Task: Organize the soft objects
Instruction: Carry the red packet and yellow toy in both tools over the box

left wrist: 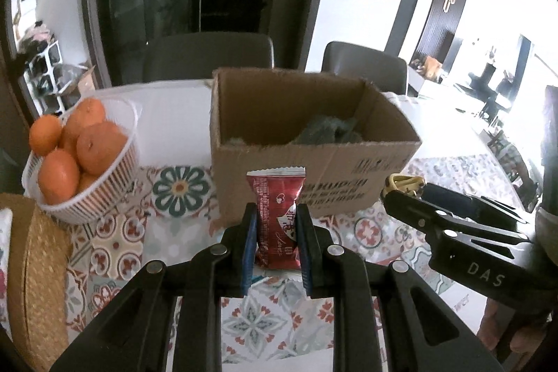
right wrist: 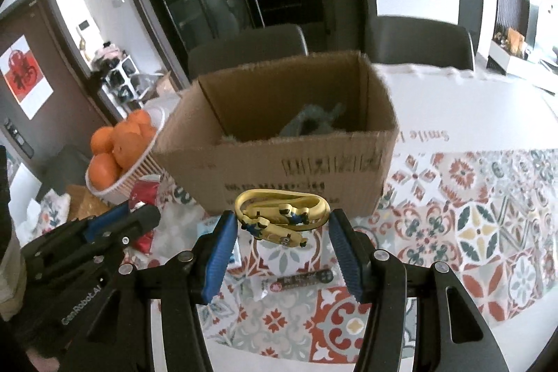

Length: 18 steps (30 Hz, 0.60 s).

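My left gripper (left wrist: 276,210) is shut on a red snack packet (left wrist: 275,194), which stands upright between the blue pads, above the patterned tablecloth. My right gripper (right wrist: 281,215) is shut on a yellow band with little cartoon figures (right wrist: 279,218), whose loop spans from pad to pad. Both are just in front of an open cardboard box (left wrist: 314,166) (right wrist: 279,162). A grey-green soft thing (left wrist: 327,131) (right wrist: 310,124) lies inside the box. The right gripper (left wrist: 401,194) shows in the left wrist view with the yellow band (left wrist: 404,182). The left gripper (right wrist: 139,215) shows in the right wrist view.
A white basket of oranges (left wrist: 115,169) (right wrist: 139,173) stands left of the box. A woven mat (left wrist: 38,285) lies at the near left. Small packets (right wrist: 303,281) lie on the cloth under the right gripper. Two dark chairs (left wrist: 209,54) stand behind the table.
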### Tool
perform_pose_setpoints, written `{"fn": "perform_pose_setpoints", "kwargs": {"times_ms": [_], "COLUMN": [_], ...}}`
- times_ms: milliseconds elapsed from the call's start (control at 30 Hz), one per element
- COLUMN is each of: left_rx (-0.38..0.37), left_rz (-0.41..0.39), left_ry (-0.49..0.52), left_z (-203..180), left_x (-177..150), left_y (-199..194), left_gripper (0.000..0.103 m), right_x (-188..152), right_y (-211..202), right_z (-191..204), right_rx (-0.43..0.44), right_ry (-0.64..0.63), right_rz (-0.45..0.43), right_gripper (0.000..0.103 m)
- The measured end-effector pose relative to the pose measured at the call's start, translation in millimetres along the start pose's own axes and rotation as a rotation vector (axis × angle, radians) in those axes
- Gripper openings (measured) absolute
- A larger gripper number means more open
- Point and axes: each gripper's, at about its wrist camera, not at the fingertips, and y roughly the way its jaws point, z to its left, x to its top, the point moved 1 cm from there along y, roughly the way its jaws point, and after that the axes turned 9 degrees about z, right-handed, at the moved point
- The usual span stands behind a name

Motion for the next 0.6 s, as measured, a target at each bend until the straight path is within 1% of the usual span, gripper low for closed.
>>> {"fn": "perform_pose_setpoints", "kwargs": {"times_ms": [367, 600], "left_rx": [-0.014, -0.019], "left_rz": [-0.070, -0.089], "left_ry": [0.049, 0.073], "left_z": [-13.3, -18.3], "left_x": [33.5, 60.0], "left_y": [-21.7, -27.9], "left_gripper": [0.022, 0.022], "right_x": [24.0, 46.0], "right_y": [-28.0, -40.5], "right_z": [-1.3, -1.2], "right_rx": [0.007, 0.007], "right_ry": [0.004, -0.003], "right_rz": [-0.085, -0.133], "right_gripper": [0.056, 0.056]}}
